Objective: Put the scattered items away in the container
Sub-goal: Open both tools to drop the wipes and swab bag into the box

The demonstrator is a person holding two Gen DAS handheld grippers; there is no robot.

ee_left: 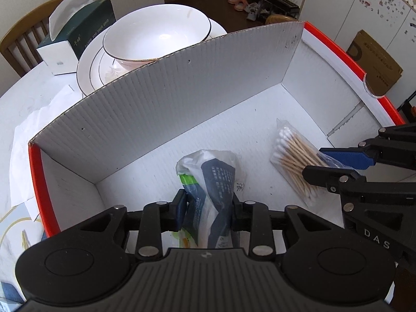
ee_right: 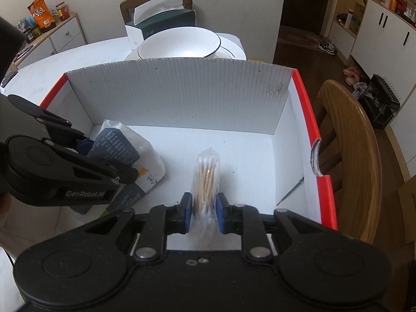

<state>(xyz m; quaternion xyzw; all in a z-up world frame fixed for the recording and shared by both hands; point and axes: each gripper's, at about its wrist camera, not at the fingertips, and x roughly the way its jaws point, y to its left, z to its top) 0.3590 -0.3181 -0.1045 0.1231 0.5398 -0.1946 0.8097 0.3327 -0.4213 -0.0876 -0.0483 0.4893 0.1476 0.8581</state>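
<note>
Cotton swabs [ee_right: 206, 171], bagged in clear plastic, stand between the blue pads of the right gripper [ee_right: 204, 212] low inside the white, red-edged cardboard box [ee_right: 182, 88], toward its 3 o'clock side. The fingers sit narrow, with the right pad a hair clear of the bag, so I judge the grip is easing off for release. At 9 o'clock, the left gripper [ee_left: 209, 209] has a plastic-wrapped tissue pack [ee_left: 215, 179] between its narrow fingers, its far end resting on the box floor. Both grippers point steeply down, likely so that the items are set on the floor rather than dropped. Beyond the far wall, at 12 o'clock on the table [ee_right: 78, 52], sit a white bowl [ee_right: 179, 43] and a tissue box [ee_right: 166, 18].
</note>
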